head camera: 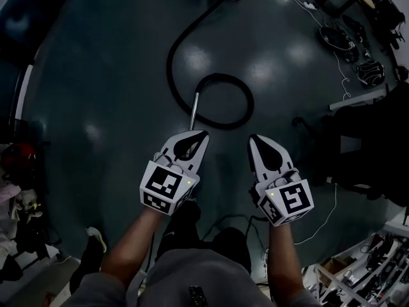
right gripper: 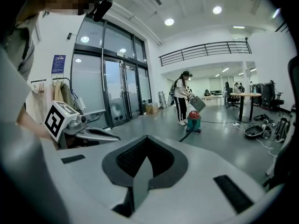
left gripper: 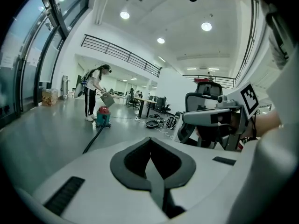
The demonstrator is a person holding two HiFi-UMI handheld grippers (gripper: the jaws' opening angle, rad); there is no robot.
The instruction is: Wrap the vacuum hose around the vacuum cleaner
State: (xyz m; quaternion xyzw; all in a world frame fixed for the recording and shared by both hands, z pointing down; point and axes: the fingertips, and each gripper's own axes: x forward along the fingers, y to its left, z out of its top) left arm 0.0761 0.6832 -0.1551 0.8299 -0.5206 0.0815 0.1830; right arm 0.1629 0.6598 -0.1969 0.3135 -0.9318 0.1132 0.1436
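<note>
The black vacuum hose (head camera: 220, 101) lies on the dark floor in a loop, and its metal tube end (head camera: 194, 110) points toward me. From the loop it runs off to the top of the head view. A small red and teal vacuum cleaner (left gripper: 103, 116) (right gripper: 194, 121) stands far off with the hose (left gripper: 93, 140) (right gripper: 185, 135) leading from it and a person (right gripper: 181, 99) beside it. My left gripper (head camera: 199, 135) (left gripper: 150, 141) is shut and empty, just short of the tube end. To its right, my right gripper (head camera: 254, 138) (right gripper: 145, 141) is shut and empty too.
A black office chair (head camera: 358, 149) stands at the right, with thin white cables (head camera: 323, 219) and round black items (head camera: 335, 37) on the floor behind it. Clutter lines the left edge (head camera: 16, 190). Desks and chairs (right gripper: 252, 99) stand far back, glass doors (right gripper: 114, 94) at one side.
</note>
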